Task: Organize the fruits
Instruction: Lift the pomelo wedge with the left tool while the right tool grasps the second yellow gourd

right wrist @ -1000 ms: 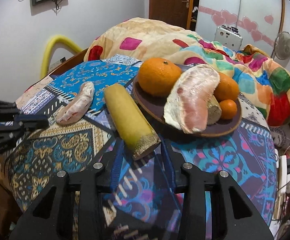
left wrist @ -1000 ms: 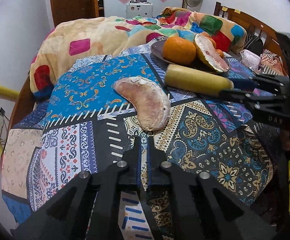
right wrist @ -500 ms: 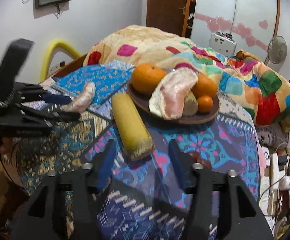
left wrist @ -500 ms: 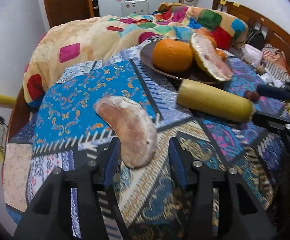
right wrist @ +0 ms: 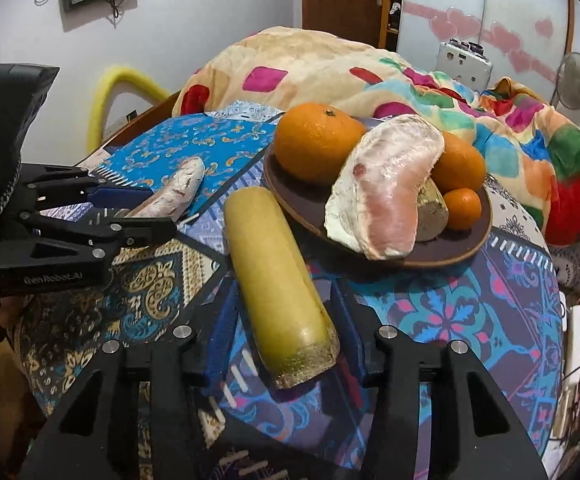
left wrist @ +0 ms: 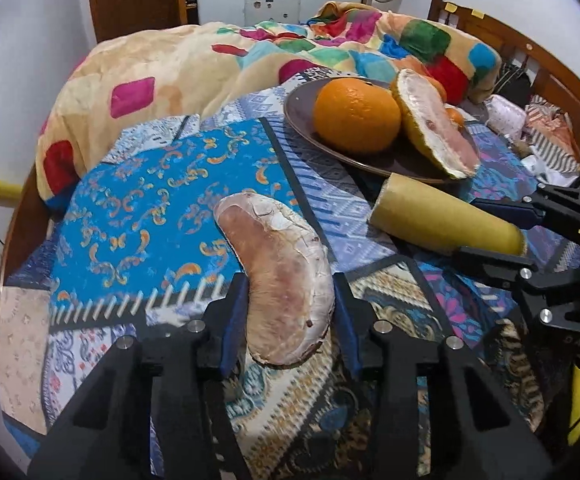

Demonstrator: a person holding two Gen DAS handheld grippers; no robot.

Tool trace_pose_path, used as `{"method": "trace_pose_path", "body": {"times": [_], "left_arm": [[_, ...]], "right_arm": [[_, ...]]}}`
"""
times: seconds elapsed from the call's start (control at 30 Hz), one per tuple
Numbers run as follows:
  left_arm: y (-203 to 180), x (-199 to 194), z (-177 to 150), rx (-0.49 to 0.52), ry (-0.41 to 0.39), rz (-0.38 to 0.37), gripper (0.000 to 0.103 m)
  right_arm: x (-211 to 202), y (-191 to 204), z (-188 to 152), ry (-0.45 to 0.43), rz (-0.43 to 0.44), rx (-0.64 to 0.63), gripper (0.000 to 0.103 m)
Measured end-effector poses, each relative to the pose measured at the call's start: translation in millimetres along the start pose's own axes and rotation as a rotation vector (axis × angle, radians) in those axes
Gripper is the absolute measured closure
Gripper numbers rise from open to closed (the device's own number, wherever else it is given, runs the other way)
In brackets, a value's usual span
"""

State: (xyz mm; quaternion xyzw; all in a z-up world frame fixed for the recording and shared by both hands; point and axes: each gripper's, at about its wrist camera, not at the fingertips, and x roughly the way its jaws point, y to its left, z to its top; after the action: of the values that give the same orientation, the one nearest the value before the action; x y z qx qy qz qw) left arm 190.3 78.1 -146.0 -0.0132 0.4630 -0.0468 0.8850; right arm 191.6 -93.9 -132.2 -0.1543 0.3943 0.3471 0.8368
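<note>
Peeled pomelo segment (left wrist: 285,280) lies loose on the patterned cloth (left wrist: 137,208), its near end between the fingers of the left gripper (left wrist: 290,308). At its 2 o'clock sits the brown plate (left wrist: 302,104), carrying a large orange (left wrist: 356,114) and a second pomelo wedge (left wrist: 434,136). The yellow cut stalk (right wrist: 277,288), cane-like, lies at the plate's 7 o'clock in the right wrist view, its cut end between the fingers of the right gripper (right wrist: 285,332).

Step in hand, as judged: closing on both loose pieces for transfer to the plate. The segment looks soft; close gently and grip its thick middle, not the tapering tip. The stalk is long; a hold on the end alone may let it droop, so reach further along it.

Left gripper: jaws apart, straddling the segment, pads just beside its flanks; contact cannot be told. Right gripper: jaws apart, wider than the stalk, gaps visible on both sides, nothing held.
</note>
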Motion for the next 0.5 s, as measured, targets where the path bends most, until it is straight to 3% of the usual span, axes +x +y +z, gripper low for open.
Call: {"method": "trace_pose_path", "body": {"times": [0.23, 0.5], "left_arm": [[-13, -23, -31, 0.050, 0.002, -0.023, 0.062], [-21, -49, -64, 0.092, 0.009, -0.030, 0.062]], "right_arm": [[-28, 4, -24, 0.008, -0.025, 0.008, 0.069], [-50, 9, -44, 0.015, -0.031, 0.024, 0.071]]}}
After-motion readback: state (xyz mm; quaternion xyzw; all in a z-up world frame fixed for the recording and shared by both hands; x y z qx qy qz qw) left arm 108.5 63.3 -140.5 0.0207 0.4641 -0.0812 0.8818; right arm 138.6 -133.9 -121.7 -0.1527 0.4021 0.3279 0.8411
